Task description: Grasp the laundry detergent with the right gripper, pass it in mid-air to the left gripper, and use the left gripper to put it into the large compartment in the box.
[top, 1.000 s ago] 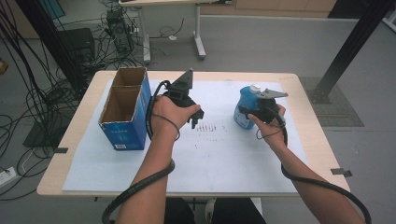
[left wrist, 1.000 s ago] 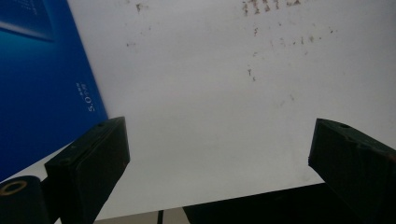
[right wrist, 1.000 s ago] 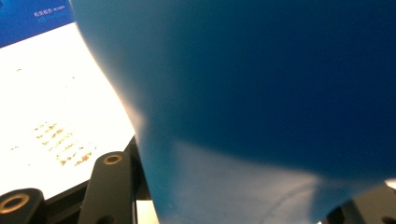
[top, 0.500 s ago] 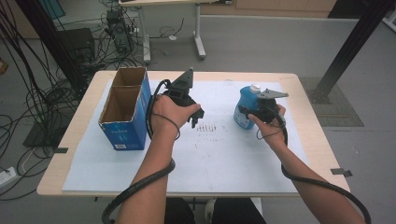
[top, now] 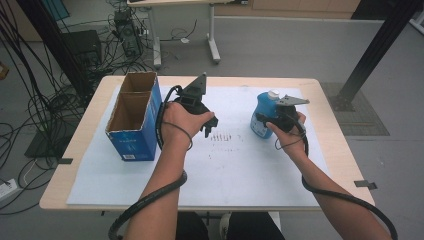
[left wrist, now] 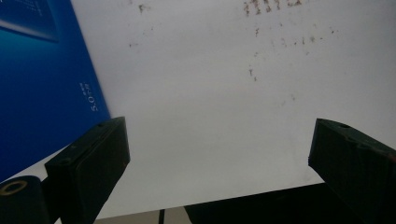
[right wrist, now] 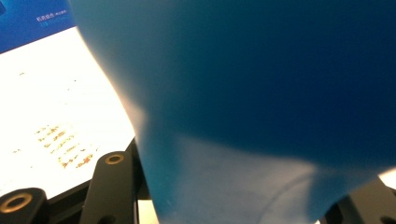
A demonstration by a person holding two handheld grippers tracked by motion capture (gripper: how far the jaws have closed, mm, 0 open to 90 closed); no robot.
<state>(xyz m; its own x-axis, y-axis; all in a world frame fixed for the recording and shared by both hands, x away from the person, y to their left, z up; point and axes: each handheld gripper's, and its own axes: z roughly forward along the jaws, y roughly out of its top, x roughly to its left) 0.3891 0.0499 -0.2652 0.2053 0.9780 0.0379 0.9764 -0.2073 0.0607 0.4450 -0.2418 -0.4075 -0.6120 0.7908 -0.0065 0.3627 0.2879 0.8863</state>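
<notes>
Bottle (top: 263,114), blue with a pale cap, upright on the white sheet (top: 235,170) toward the right half of the table (top: 75,165), pinched low on its body by the right gripper (top: 272,121). Seen close in the right gripper view as a wall of blue (right wrist: 261,93) between the two black jaws, pressed tight against it.

Table first: pale wood, with a bare strip showing round the white sheet along the left, right and near edges. Sheet marked with small brown specks (top: 222,137) between the two hands, otherwise bare across the whole near half, leaving wide room there.

Blue box (top: 134,120) next, top open, two brown compartments, standing at the left edge of the sheet, long side running away from the person. Just beside its right wall, the left gripper (top: 207,127), held above the sheet, nothing in its grasp. In the left gripper view, jaws spread wide over plain white sheet (left wrist: 210,102), the blue box wall (left wrist: 42,84) at the left.

Bottle well apart from the box, near the sheet's right edge, with a clear stretch between it and the left gripper.
</notes>
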